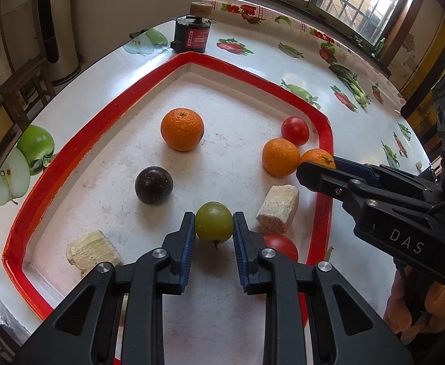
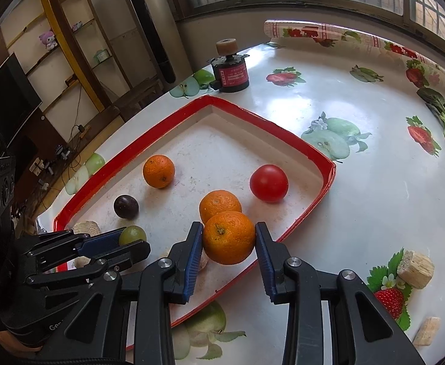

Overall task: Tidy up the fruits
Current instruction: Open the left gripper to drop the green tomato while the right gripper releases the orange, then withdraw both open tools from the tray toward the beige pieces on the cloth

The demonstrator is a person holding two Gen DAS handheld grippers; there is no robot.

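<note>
A red-rimmed white tray (image 1: 107,103) (image 2: 253,118) holds the fruit. My left gripper (image 1: 214,225) is shut on a green fruit (image 1: 214,222), also seen in the right wrist view (image 2: 132,233). My right gripper (image 2: 229,237) is shut on an orange (image 2: 228,237) near the tray's right edge; it shows in the left wrist view (image 1: 316,158). In the tray lie two more oranges (image 1: 182,129) (image 1: 280,156), a dark plum (image 1: 153,185), two red tomatoes (image 1: 295,130) (image 1: 281,245) and two pale cut chunks (image 1: 278,208) (image 1: 91,251).
A black jar with a cork lid (image 1: 192,33) (image 2: 231,70) stands on the fruit-print tablecloth behind the tray. Two pale chunks (image 2: 415,269) (image 2: 426,331) lie on the table right of the tray. Windows and shelves ring the table.
</note>
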